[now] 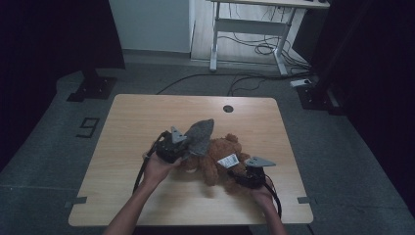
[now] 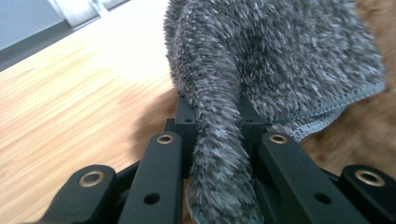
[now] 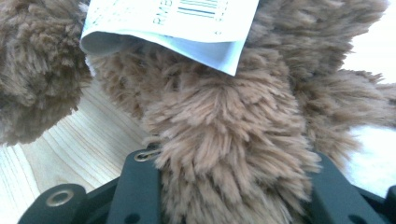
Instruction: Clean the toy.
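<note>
- Between my left tongs (image 2: 217, 140), in the left gripper view, a bunched fold of the grey towel (image 2: 280, 56) is pinched tight; the jaws are all but closed on it.
- From that pinch the towel fans out toward twelve and two o'clock, its stitched hem lying over brown fur at three o'clock.
- In the high view my left tongs (image 1: 188, 147) sit just left of the bench's middle, and the towel (image 1: 200, 134) rises from them toward one o'clock, draped against the teddy bear (image 1: 218, 161).
- My right tongs (image 3: 233, 186), in the right gripper view, are part-way open and clamped around a thick brown limb of the bear (image 3: 224, 121); the fur fills the gap from jaw to jaw.
- A white paper tag (image 3: 173, 23) with printed bars hangs on the bear at twelve o'clock above that limb.
- In the high view my right tongs (image 1: 242, 178) grip the bear from its five o'clock side, with the tag (image 1: 227, 160) just at eleven o'clock of them.
- The bear lies on the wooden bench (image 1: 137, 122), slightly right of centre and nearer my edge.
- A dark round hole (image 1: 228, 108) sits in the bench at twelve o'clock of the bear, near the far edge.
</note>
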Available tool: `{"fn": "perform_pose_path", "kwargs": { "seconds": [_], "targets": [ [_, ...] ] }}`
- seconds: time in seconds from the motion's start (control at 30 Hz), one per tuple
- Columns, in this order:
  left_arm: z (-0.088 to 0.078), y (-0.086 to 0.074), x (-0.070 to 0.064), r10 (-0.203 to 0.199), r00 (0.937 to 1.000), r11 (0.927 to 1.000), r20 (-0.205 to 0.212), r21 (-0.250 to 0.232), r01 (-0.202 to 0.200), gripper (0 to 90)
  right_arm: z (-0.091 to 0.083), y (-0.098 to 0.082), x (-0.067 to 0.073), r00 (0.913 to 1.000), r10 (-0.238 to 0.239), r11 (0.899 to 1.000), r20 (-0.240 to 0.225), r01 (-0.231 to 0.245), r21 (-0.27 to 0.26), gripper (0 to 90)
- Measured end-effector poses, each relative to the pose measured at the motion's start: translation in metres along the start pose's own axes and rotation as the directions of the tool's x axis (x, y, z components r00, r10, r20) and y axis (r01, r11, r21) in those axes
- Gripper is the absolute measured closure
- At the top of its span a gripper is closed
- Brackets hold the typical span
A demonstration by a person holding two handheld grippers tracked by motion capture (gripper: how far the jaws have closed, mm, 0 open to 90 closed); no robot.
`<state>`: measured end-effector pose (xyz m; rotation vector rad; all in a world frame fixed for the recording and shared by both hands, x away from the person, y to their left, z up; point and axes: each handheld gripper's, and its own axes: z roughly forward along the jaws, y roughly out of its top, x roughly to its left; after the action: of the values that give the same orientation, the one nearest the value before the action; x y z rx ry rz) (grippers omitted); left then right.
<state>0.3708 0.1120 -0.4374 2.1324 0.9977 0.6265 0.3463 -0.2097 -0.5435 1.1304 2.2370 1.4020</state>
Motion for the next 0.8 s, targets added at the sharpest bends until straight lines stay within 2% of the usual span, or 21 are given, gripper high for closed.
{"fn": "perform_pose_path", "kwargs": {
  "seconds": [0.1,0.3,0.4,0.5,0.57,0.67,0.73,0.8],
  "targets": [
    [-0.005,-0.014,0.012,-0.027,0.9995,0.9995,-0.016,0.014,0.027,76.3,0.0,0.0,-0.001,1.0,0.002,1.0,-0.003,-0.002,0.0,60.2],
    [-0.001,-0.047,0.027,-0.097,0.9952,0.994,0.004,0.051,0.097,76.5,0.0,0.0,-0.001,0.9999,0.007,1.0,-0.009,-0.007,0.003,60.4],
    [0.005,-0.064,0.034,-0.154,0.9873,0.9856,0.037,0.076,0.151,76.5,0.0,-0.001,-0.002,0.9999,0.011,1.0,-0.013,-0.011,0.005,60.5],
    [0.017,-0.08,0.039,-0.197,0.977,0.9747,0.081,0.123,0.186,76.4,0.001,-0.001,-0.003,0.9998,0.009,1.0,-0.02,-0.009,0.01,60.6],
    [0.025,-0.087,0.038,-0.214,0.9704,0.9711,0.111,0.13,0.2,76.4,0.001,-0.001,-0.004,0.9997,0.011,1.0,-0.024,-0.011,0.012,60.7],
    [0.035,-0.09,0.038,-0.229,0.9649,0.9685,0.128,0.129,0.213,76.4,0.003,0.0,-0.004,0.9997,0.007,1.0,-0.024,-0.007,0.013,60.8],
    [0.042,-0.09,0.04,-0.25,0.9588,0.9642,0.134,0.124,0.234,76.4,0.005,0.002,-0.005,0.9997,0.003,1.0,-0.024,-0.002,0.015,60.8],
    [0.043,-0.087,0.044,-0.25,0.9593,0.964,0.131,0.127,0.234,76.3,0.007,0.004,-0.007,0.9998,-0.003,1.0,-0.022,0.003,0.019,60.9]
  ]
}}
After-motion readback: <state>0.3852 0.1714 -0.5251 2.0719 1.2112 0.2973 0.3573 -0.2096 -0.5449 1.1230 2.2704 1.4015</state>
